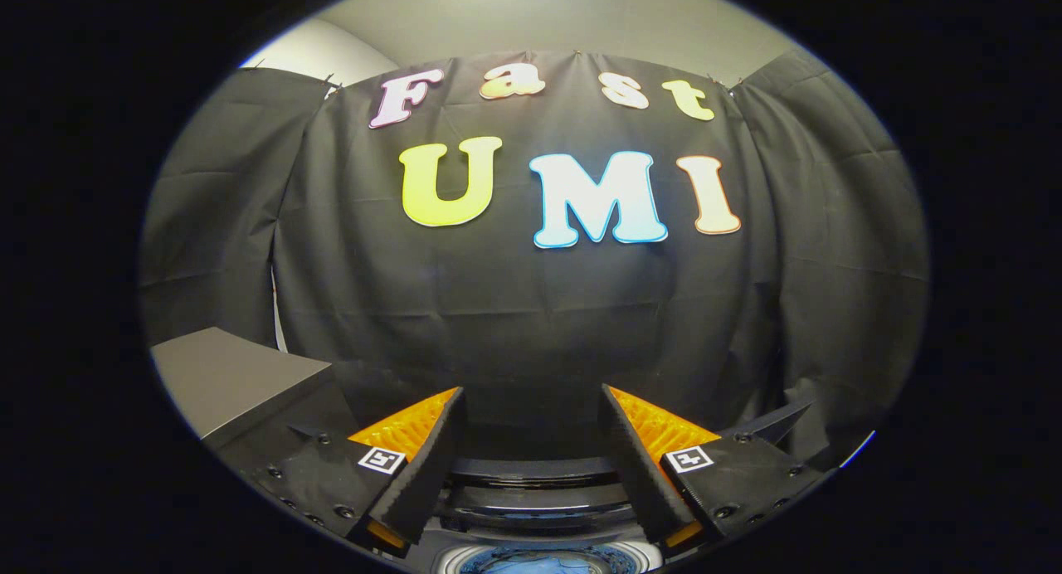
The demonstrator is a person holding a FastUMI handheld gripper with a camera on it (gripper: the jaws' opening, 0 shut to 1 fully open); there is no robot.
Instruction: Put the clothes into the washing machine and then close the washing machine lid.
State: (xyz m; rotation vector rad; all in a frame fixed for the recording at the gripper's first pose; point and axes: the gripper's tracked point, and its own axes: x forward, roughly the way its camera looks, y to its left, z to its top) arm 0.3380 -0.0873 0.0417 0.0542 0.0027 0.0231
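My gripper (531, 408) stands open, its two fingers wide apart with nothing between them, held high and facing the black cloth wall. Below and between the fingers I see the washing machine's top (539, 508), with its dark back panel and a round light rim. Blue clothes (539, 564) lie inside the drum opening, just under the gripper. The machine's lid cannot be made out from here.
A grey flat-topped box or cabinet (224, 375) stands to the left of the left finger. The black cloth wall (531, 308) hangs close ahead, past the machine, and folds around on both sides.
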